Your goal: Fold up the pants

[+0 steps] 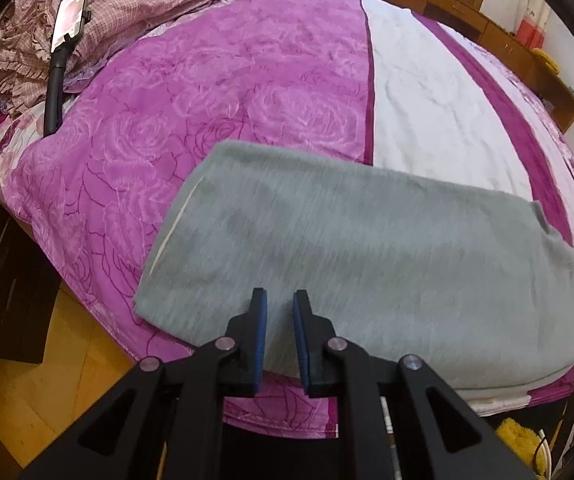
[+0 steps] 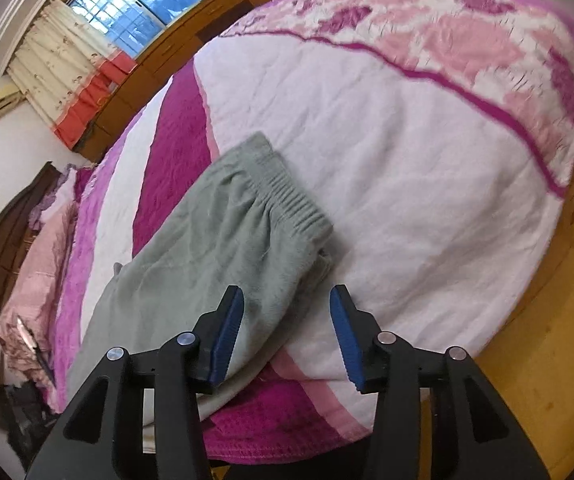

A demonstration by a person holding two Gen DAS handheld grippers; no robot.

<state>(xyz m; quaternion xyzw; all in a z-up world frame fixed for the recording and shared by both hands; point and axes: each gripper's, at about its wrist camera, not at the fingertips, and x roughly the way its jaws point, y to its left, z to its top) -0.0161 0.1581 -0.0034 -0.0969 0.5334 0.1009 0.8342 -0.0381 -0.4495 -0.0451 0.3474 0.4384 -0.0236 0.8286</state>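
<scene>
Grey-green fleece pants (image 1: 367, 256) lie flat on the bed near its front edge, folded lengthwise. In the right wrist view the pants (image 2: 215, 256) show their elastic waistband (image 2: 287, 188) at the far end. My left gripper (image 1: 280, 304) hovers over the near edge of the pants with a narrow gap between its blue pads and nothing held. My right gripper (image 2: 287, 300) is open wide and empty, just above the near edge of the pants by the waist end.
The bed (image 1: 215, 92) has a purple rose-pattern blanket and a white sheet (image 1: 427, 104). Pink bedding (image 1: 135, 4) and a phone on a black holder (image 1: 69, 20) sit at the far left. Wooden cabinets (image 1: 499, 36) stand beyond. Yellow floor (image 2: 547, 360) lies beside the bed.
</scene>
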